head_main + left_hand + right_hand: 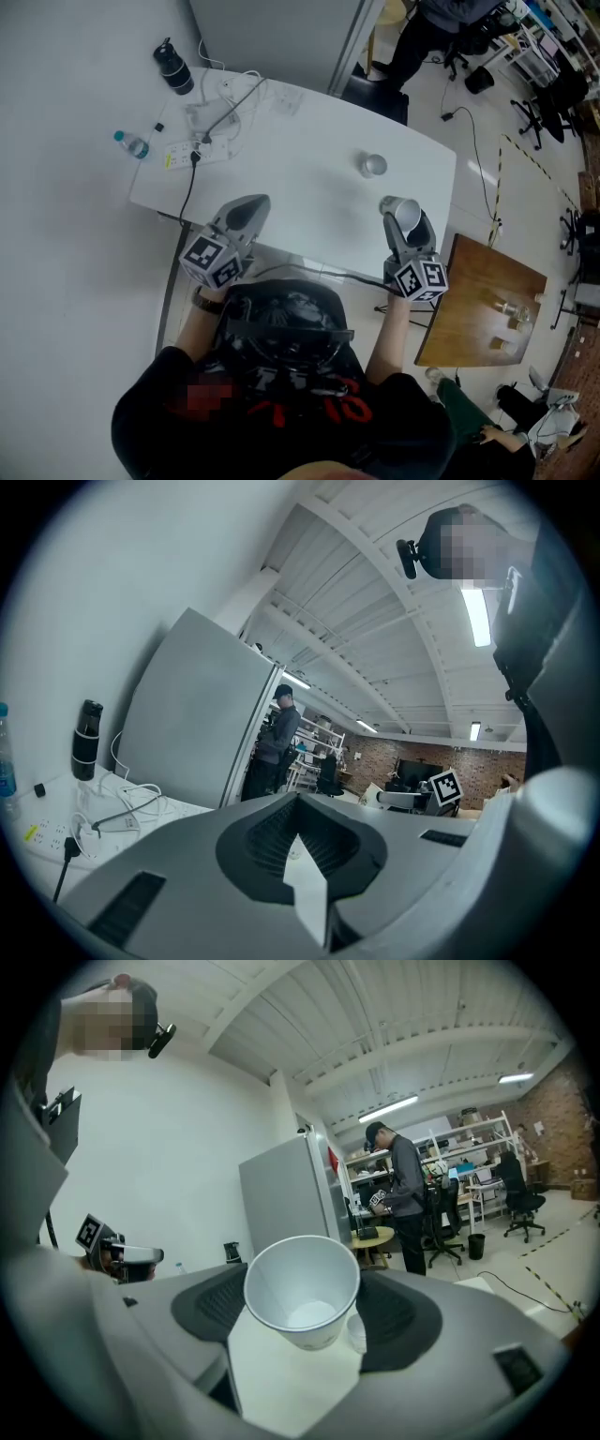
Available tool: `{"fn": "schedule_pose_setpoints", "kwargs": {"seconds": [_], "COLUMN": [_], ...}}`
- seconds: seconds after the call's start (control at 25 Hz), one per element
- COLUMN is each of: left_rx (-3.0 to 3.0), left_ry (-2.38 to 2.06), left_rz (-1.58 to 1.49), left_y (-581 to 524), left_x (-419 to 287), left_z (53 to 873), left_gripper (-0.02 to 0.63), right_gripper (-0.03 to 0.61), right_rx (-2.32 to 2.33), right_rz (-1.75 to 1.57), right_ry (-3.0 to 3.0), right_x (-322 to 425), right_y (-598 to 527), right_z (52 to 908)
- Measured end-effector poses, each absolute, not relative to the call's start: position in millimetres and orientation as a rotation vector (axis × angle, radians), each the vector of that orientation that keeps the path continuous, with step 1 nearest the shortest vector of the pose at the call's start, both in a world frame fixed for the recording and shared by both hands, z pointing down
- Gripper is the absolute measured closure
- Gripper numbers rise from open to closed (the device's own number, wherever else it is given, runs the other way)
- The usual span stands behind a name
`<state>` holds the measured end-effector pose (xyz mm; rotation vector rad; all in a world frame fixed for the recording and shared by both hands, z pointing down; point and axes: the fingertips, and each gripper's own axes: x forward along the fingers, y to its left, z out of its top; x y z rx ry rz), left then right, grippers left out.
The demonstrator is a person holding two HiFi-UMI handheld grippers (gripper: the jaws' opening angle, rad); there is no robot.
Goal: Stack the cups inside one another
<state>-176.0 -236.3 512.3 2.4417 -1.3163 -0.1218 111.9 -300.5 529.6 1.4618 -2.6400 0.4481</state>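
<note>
Table (309, 178) white, office beyond | left tongs (254, 202) closed, empty | right tongs (409, 221) grip cup (302, 1290)

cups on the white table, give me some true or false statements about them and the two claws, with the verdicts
1. The right claw holds a white cup. True.
2. A second cup stands on the white table. True.
3. The left claw holds a cup. False: nothing is between its jaws.
4. The cups are already stacked. False: they are apart, one held and one on the table.
5. A black bottle stands upright on the table. True.
</note>
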Motion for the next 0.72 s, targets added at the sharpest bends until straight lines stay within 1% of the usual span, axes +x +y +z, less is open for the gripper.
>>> {"fn": "schedule_pose_setpoints", "kwargs": {"seconds": [0.36,0.72], "left_rx": [2.459,2.444], "left_ry": [-1.327,-1.402], "left_rz": [-0.089,-0.090], "left_y": [-233,-231], "left_x": [-173,-195], "left_z": [514,512], "left_gripper": [0.603,0.603], "right_gripper": [0.202,0.202], "right_rx": [1.495,1.462], "right_rz": [0.424,0.328], "right_ry": [-2.687,-2.672], "right_x": [116,109], "right_y": [-324,-354], "right_z": [511,505]}}
